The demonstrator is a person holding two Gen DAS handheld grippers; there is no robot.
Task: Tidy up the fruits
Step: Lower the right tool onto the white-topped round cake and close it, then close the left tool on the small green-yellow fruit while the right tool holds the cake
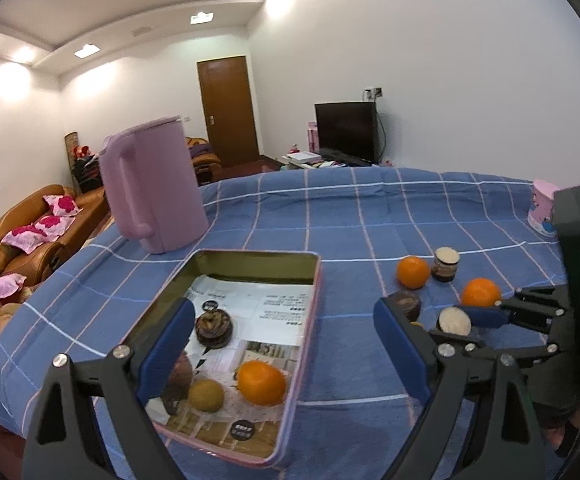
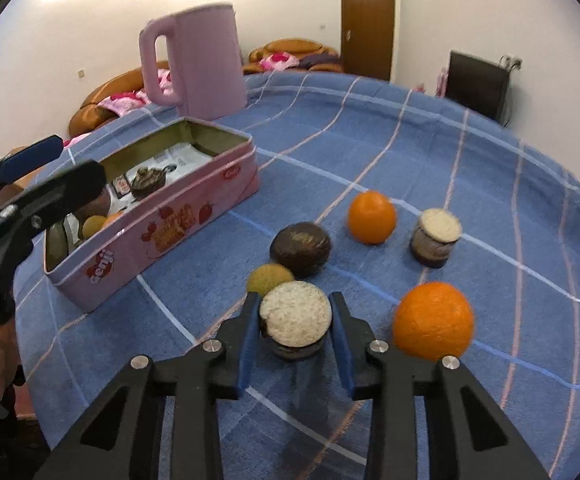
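Observation:
My right gripper (image 2: pixel 294 301) is shut on a brown fruit with a pale cut top (image 2: pixel 295 314), which rests on the blue checked cloth. Around it lie two oranges (image 2: pixel 371 218) (image 2: pixel 433 322), a round brown fruit (image 2: pixel 301 246), a small yellowish fruit (image 2: pixel 270 278) and a second cut-topped brown fruit (image 2: pixel 435 236). To the left stands the pink tin (image 2: pixel 170 224). My left gripper (image 1: pixel 284 312) hangs open above the tin (image 1: pixel 258 256), holding nothing. Inside the tin are an orange (image 1: pixel 261 383), a yellowish fruit (image 1: pixel 206 395) and a dark brown fruit (image 1: pixel 214 327).
A tall pink jug (image 1: pixel 154 184) stands behind the tin. A pink cup (image 1: pixel 541 208) sits near the cloth's far right edge. Beyond the cloth are brown sofas (image 1: pixel 30 240), a dark screen (image 1: pixel 345 128) and a door.

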